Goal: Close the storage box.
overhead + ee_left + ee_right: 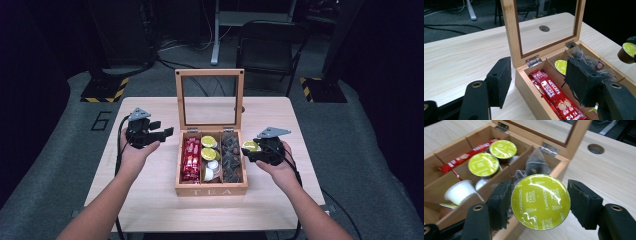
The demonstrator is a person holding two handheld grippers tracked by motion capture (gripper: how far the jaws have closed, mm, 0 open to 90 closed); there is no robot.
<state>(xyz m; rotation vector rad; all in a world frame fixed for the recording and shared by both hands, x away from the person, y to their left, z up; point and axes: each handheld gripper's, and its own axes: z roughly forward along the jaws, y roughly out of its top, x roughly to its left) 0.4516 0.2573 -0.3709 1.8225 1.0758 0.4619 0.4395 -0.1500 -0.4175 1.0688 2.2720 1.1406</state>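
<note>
The middle of the worktop was taken up by the wooden tea box, and its glazed lid stood upright at the back edge, so any approach from behind was barred; the compartments could be reached from above and from the front. The left compartment was packed with red sachets, the middle one with green-topped capsules and white ones, the right one with dark tea bags. Bare worktop was left on both sides of the box. The left claw was held over the left side, just beside the box wall. The right claw, closed on a capsule, was held at the right wall.
</note>
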